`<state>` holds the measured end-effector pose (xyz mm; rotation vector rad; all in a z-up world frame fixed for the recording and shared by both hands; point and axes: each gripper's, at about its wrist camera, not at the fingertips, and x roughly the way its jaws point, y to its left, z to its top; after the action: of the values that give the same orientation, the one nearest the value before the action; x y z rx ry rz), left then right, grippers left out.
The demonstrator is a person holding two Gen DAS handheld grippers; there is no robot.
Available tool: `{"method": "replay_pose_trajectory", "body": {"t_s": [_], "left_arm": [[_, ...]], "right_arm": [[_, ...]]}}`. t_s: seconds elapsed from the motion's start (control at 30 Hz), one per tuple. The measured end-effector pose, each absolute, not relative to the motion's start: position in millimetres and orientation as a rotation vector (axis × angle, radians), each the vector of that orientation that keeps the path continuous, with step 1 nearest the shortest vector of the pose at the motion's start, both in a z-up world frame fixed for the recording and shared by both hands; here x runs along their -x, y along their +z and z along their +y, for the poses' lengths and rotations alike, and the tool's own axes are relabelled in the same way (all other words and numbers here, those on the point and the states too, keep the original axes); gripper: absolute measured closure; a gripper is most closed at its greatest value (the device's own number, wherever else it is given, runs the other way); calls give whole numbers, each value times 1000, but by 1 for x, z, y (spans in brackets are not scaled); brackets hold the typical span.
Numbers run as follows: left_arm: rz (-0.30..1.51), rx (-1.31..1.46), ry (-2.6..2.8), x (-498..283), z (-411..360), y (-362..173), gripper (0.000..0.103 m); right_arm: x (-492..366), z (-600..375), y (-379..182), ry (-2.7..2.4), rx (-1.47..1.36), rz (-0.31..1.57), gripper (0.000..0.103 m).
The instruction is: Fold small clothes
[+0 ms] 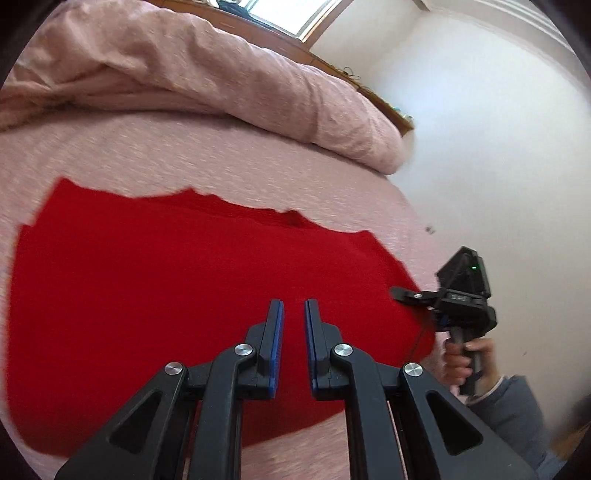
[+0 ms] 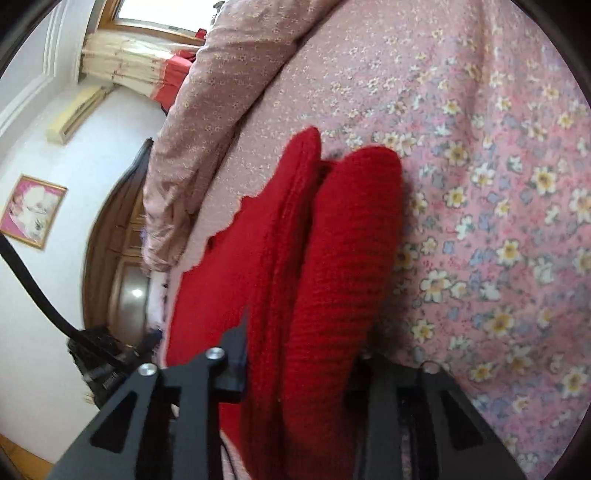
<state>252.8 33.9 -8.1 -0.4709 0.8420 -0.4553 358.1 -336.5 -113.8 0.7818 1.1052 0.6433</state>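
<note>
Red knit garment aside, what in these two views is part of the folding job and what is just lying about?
Part of the job:
red knit garment
right tool, closed on a bunched fold of it
left tool, shut, empty

Just there:
floral bedsheet
pink duvet
framed picture
window

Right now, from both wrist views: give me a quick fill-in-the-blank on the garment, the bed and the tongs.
1. The knit garment spread on the bed is ____ in colour.
2. The right tongs have a fold of the ____ between their fingers.
3. The left tongs hover over the garment and hold ____.
4. The bedsheet is pink with a ____ print.

Missing words: red; garment; nothing; floral
</note>
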Motion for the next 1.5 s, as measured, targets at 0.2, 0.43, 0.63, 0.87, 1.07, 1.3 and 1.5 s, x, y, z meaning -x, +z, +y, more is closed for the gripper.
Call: {"method": "replay_pose_trajectory", "body": {"t_s": [0.2, 0.43, 0.63, 0.87, 1.07, 1.3, 1.5], "left_arm": [[957, 352, -376, -272, -11, -28, 100], [1054, 388, -348, -287, -12, -41, 103], [1035, 305, -293, -268, -20, -37, 103], [1005, 391, -326, -264, -10, -26, 103], [1037, 607, -367, -269, 4, -63, 103], [1019, 669, -466, -245, 48, -25, 103], [855, 599, -420, -211, 147, 19, 103]], "right_arm": [[-362, -329, -100, 636, -732, 1088, 79], [-364, -323, -97, 616, -697, 1095, 79], [-363, -321, -87, 611, -698, 1074, 80], [-354, -298, -31, 618, -643, 1023, 82], [-358, -252, 20, 538, -478, 1087, 82], [-360, -197, 66, 386, -281, 1177, 82], [-361, -126, 95, 270, -95, 1218, 82]]}}
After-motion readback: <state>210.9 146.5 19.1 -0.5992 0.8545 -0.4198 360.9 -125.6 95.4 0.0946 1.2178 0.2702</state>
